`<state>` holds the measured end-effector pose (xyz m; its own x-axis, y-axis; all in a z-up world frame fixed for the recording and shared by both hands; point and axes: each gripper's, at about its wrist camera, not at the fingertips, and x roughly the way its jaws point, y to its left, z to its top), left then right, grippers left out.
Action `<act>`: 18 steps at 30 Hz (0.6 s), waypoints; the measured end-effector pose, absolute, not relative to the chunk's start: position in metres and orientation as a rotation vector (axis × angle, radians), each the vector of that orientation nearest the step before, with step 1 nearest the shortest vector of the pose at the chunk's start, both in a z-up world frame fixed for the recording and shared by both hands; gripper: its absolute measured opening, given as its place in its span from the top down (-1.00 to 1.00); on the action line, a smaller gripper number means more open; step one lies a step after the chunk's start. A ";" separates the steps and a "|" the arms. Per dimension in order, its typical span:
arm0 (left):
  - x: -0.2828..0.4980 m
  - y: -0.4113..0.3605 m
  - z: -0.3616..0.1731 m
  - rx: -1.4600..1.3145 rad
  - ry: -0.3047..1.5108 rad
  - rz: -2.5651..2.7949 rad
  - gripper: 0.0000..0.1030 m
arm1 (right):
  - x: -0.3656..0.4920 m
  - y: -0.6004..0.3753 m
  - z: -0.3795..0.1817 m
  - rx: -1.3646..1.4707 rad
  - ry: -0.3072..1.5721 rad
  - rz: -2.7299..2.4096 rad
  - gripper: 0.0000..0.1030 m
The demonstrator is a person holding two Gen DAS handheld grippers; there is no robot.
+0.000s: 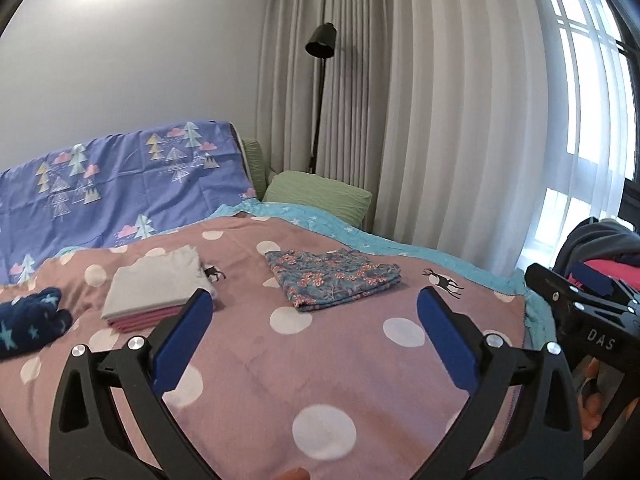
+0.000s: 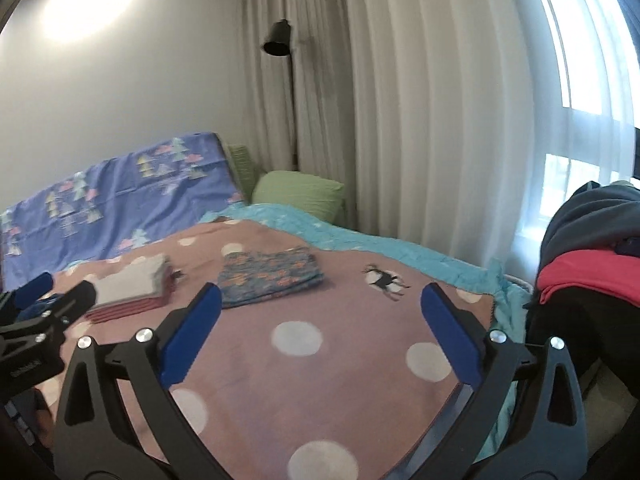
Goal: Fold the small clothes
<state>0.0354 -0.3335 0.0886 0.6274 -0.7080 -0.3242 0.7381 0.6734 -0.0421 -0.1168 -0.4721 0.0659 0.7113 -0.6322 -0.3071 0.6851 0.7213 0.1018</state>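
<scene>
A folded blue floral garment (image 1: 334, 278) lies on the pink dotted blanket (image 1: 320, 360); it also shows in the right wrist view (image 2: 270, 278). Left of it stands a stack of folded clothes (image 1: 154, 294), grey on top and pink below, also in the right wrist view (image 2: 128, 294). A dark blue star-print garment (image 1: 30, 322) lies crumpled at the far left. My left gripper (image 1: 314, 334) is open and empty above the blanket. My right gripper (image 2: 320, 330) is open and empty too, and it shows at the right edge of the left wrist view (image 1: 576, 300).
A pile of unfolded clothes, grey and red (image 2: 592, 248), sits at the right beside the bed. A green pillow (image 1: 316, 196) and a purple tree-print sheet (image 1: 120, 184) lie at the head. A black floor lamp (image 1: 320, 92) and curtains (image 1: 440, 100) stand behind.
</scene>
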 end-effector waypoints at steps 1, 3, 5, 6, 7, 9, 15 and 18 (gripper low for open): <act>0.032 -0.329 0.090 0.100 0.330 -0.818 -0.97 | -0.120 -0.465 0.068 0.212 0.261 -0.720 -0.96; 0.020 -0.315 0.091 0.103 0.325 -0.786 -0.97 | -0.126 -0.454 0.070 0.202 0.262 -0.695 -0.96; 0.009 -0.303 0.093 0.106 0.318 -0.773 -0.97 | -0.129 -0.443 0.070 0.192 0.264 -0.669 -0.96; 0.003 -0.298 0.093 0.115 0.313 -0.764 -0.97 | -0.129 -0.440 0.070 0.189 0.269 -0.663 -0.96; -0.003 -0.290 0.093 0.124 0.307 -0.748 -0.97 | -0.127 -0.436 0.068 0.187 0.275 -0.656 -0.96; -0.010 -0.280 0.093 0.126 0.309 -0.732 -0.97 | -0.129 -0.427 0.066 0.185 0.295 -0.639 -0.96; -0.024 -0.247 0.093 0.106 0.328 -0.696 -0.97 | -0.131 -0.403 0.061 0.175 0.347 -0.614 -0.96; -0.031 -0.237 0.094 0.105 0.326 -0.681 -0.97 | -0.135 -0.390 0.062 0.157 0.341 -0.604 -0.96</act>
<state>-0.0307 -0.2367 0.0938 0.7286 -0.6005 -0.3294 0.6332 0.7739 -0.0104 -0.1352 -0.3896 0.0617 0.7694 -0.5287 -0.3584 0.5801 0.8133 0.0456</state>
